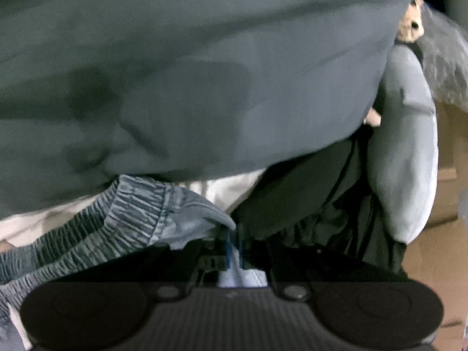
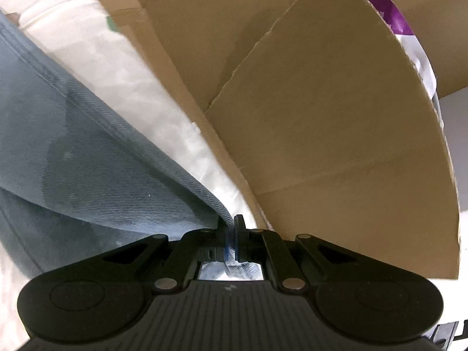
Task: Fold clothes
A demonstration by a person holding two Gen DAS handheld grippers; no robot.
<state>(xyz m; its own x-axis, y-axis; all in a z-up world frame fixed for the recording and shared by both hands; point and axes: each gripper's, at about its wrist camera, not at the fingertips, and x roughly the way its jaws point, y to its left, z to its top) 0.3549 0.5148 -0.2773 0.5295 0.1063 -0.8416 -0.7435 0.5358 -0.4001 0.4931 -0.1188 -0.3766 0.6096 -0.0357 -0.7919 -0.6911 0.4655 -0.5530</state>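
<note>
My left tongs (image 1: 234, 245) clamped on the denim garment's (image 1: 140, 213) elastic waistband, my right tongs (image 2: 231, 234) pinching its blue hem beside a cardboard box (image 2: 336, 117), white sheet (image 2: 117, 67) beneath.

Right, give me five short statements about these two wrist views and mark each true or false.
1. The right gripper is shut on blue denim garment. True.
2. The left gripper stands wide open. False: it is shut on denim.
3. A cardboard box stands ahead of the right gripper. True.
4. The garment's waistband is smooth. False: it is gathered elastic.
5. The sheet beneath the denim is red. False: white.
</note>
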